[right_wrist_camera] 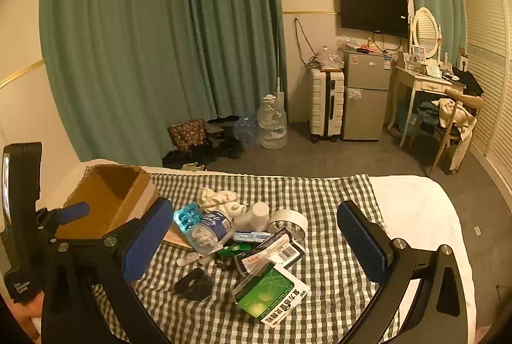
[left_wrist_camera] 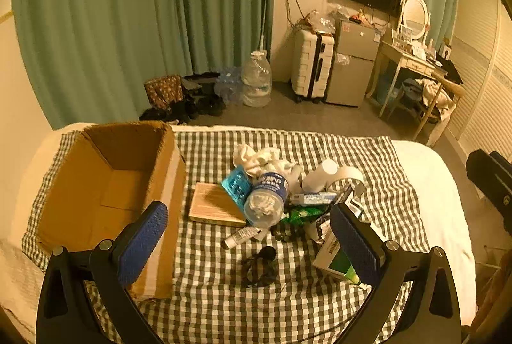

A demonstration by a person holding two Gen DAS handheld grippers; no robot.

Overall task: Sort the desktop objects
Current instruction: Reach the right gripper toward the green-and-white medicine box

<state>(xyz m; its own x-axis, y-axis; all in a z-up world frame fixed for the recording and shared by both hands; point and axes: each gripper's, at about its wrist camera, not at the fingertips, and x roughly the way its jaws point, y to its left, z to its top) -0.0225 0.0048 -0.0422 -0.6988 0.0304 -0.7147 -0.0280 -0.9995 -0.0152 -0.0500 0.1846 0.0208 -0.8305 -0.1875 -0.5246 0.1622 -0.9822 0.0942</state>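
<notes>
Both grippers' jaws gape, holding nothing; cardboard box (left_wrist_camera: 108,184) bare inside, bottle (left_wrist_camera: 267,196) holds crumpled tissue.

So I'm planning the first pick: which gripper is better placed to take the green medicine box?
Right, probably. The right gripper hangs open with the green medicine box between its fingers. The left gripper, also open, has that box off by its right finger, near the cardboard box.

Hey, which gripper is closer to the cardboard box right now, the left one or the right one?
Left. The left gripper has one finger right against the cardboard box; the right gripper hovers over the pile beside it.
</notes>
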